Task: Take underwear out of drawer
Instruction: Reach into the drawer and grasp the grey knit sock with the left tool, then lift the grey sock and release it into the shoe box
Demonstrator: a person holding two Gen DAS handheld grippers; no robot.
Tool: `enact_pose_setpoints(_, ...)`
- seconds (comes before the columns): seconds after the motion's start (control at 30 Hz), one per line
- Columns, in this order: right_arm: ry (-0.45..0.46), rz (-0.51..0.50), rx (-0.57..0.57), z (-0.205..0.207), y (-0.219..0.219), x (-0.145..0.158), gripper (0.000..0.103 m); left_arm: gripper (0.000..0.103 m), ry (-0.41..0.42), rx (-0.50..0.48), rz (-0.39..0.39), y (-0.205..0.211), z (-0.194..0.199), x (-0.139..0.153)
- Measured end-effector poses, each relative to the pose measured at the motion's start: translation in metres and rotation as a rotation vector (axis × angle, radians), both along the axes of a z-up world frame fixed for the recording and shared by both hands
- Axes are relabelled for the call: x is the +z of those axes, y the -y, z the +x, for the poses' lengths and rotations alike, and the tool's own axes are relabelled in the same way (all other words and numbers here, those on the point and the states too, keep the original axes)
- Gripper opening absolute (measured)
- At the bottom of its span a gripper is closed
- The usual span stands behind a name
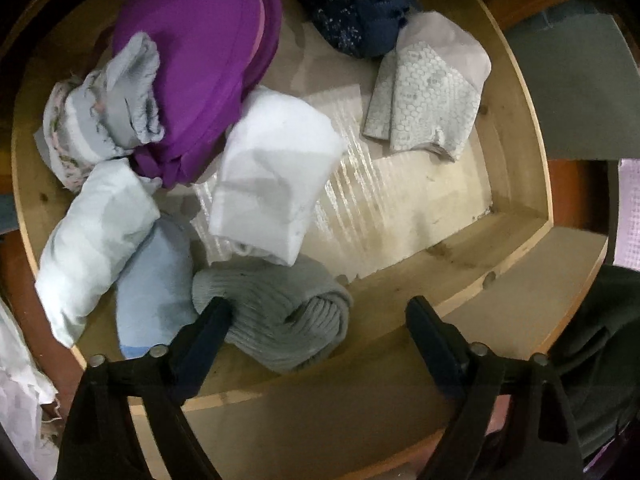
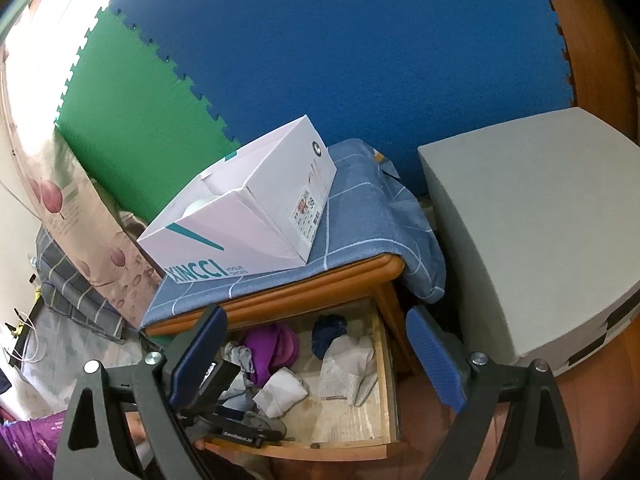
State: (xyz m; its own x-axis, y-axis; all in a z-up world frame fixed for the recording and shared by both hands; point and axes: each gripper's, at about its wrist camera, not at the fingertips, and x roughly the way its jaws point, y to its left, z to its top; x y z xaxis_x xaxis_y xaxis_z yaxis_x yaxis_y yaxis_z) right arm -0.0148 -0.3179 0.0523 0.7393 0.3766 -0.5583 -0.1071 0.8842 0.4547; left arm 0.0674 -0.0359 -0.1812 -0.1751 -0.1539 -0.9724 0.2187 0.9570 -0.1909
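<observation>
The wooden drawer (image 1: 516,248) stands pulled out, with folded garments inside: a purple one (image 1: 208,60), a white one (image 1: 272,176), a pale lace-patterned one (image 1: 428,100), a navy speckled one (image 1: 356,12), a light blue roll (image 1: 156,292) and a grey knitted roll (image 1: 280,320). My left gripper (image 1: 320,312) points down into the drawer's near end, open; its left finger touches the grey roll, the right finger stands clear of it. My right gripper (image 2: 316,316) hovers open above the drawer (image 2: 384,380) with nothing between its fingers. The left tool's black housing (image 2: 216,380) shows inside the drawer.
A white shoe box (image 2: 248,216) sits on a blue checked cloth (image 2: 360,208) over the cabinet top. A grey box (image 2: 532,232) stands to the right. Blue (image 2: 360,60) and green foam mats line the wall. A purple sleeve (image 2: 28,440) shows lower left.
</observation>
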Motion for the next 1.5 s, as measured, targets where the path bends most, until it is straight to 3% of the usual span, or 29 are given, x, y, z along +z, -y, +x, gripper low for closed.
enact_pose_setpoints(0.07,-0.003,0.008,-0.004,0.000,0.002,-0.001,0.093,0.036,0.004,0.011,0.030,-0.003,0.002,-0.004)
enact_pose_setpoints(0.17,-0.012,0.020,-0.011,0.002,0.005,-0.003,0.093,0.029,0.019,0.043,0.002,-0.011,0.003,-0.003)
enact_pose_setpoints(0.27,-0.012,0.033,-0.019,0.002,0.007,-0.004,0.093,0.024,0.103,0.000,0.008,-0.006,-0.006,0.011)
enact_pose_setpoints(0.47,-0.021,0.040,-0.029,0.003,0.009,-0.006,0.093,0.023,0.301,-0.006,-0.049,0.003,-0.041,0.061)
enact_pose_setpoints(0.67,-0.029,0.037,-0.025,0.004,0.008,-0.007,0.093,0.024,0.450,0.092,-0.174,-0.012,-0.065,0.116)
enact_pose_setpoints(1.07,-0.057,0.077,-0.036,0.007,0.015,-0.013,0.093,0.024,0.541,0.147,-0.284,-0.031,-0.101,0.175)
enact_pose_setpoints(1.5,-0.067,0.090,-0.035,0.008,0.016,-0.014,0.093,0.024,0.756,0.137,-0.377,-0.033,-0.091,0.300)
